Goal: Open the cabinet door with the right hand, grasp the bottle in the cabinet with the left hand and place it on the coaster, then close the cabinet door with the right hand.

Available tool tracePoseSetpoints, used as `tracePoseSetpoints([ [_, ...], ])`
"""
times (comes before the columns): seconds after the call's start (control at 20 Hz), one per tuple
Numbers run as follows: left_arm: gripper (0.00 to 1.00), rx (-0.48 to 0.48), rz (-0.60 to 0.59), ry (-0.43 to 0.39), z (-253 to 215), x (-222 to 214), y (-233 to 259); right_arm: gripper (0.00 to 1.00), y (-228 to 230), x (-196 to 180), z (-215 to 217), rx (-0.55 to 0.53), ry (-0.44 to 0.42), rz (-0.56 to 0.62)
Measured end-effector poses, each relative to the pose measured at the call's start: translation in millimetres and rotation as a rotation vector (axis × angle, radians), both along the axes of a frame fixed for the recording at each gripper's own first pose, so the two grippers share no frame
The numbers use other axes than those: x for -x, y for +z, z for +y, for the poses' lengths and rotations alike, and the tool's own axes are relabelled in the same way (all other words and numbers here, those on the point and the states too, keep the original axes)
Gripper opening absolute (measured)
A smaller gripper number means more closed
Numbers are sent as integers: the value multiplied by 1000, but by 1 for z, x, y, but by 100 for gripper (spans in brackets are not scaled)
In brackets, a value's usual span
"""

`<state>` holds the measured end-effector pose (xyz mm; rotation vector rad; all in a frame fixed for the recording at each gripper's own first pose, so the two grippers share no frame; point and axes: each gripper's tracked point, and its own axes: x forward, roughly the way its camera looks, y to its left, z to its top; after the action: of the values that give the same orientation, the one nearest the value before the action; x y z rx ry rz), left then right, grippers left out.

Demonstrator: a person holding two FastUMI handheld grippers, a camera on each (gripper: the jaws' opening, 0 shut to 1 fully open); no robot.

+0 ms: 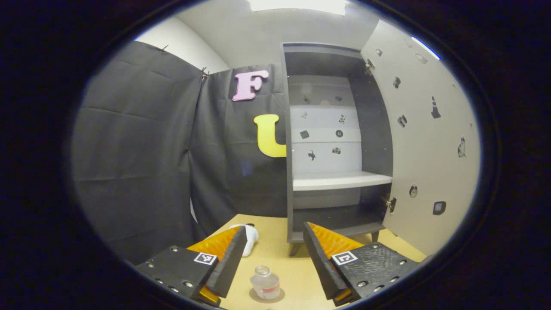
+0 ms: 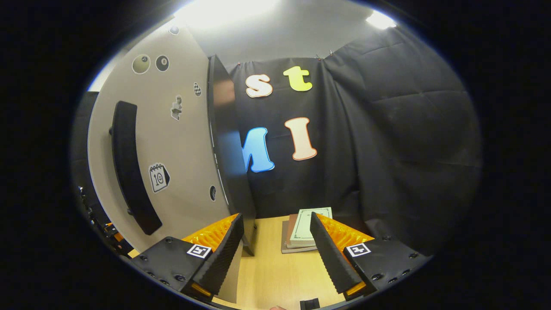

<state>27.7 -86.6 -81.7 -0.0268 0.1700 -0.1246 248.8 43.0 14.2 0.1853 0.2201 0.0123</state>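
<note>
Pale wood, the counter (image 1: 275, 249), runs under my left claw (image 1: 272, 267), whose fingers stand wide apart and hold nothing. Between them, lower down, the clear bottle (image 1: 265, 282) with a red band stands upright on a round coaster (image 1: 279, 296); I judge it already delivered, which is why this claw hangs free above it. The band is too small for me to read. Beyond, the dark cabinet (image 1: 331, 142) stands open, its white shelf (image 1: 342, 181) bare, its pale door (image 1: 424, 142) swung out to the right and dotted with small picture stickers. A white soft thing (image 1: 251, 238) lies behind the left finger.

In the right gripper view, my right claw (image 2: 275, 258) is also spread wide and empty. The door's outer face (image 2: 163, 146) lies at left with its long dark handle (image 2: 129, 168), near my left finger, well placed, I judge, for pushing it shut. One sticker, a calendar (image 2: 158, 177), shows the number 10; another is an eight ball (image 2: 162, 63). A stack of books (image 2: 306, 230) lies ahead, its cover print unreadable.
</note>
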Motion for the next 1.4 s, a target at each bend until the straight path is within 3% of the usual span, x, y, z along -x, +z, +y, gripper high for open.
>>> tracePoseSetpoints([
  [0.35, 80, 34, -42, -89, 0, -32, 25, 98, 34, 7, 41, 53, 8, -74],
  [0.45, 81, 47, -37, -102, 8, -38, 20, 86, 39, 9, 38, 117, -19, -92],
  [0.65, 82, 85, -30, -120, 22, -48, 13, 87, 43, 9, 54, 145, -37, -90],
  [0.7, 81, 93, -25, -125, 24, -50, 10, 87, 42, 12, 64, 140, -26, -86],
  [0.75, 81, 99, -22, -130, 27, -51, 9, 93, 40, 18, 75, 135, -12, -88],
  [1.1, 83, 112, -27, -123, 51, -50, 6, 93, 47, 9, 141, 186, 125, -125],
  [1.4, 80, 107, -23, -99, 73, -43, 4, 93, 41, -4, 177, 163, 189, -104],
])
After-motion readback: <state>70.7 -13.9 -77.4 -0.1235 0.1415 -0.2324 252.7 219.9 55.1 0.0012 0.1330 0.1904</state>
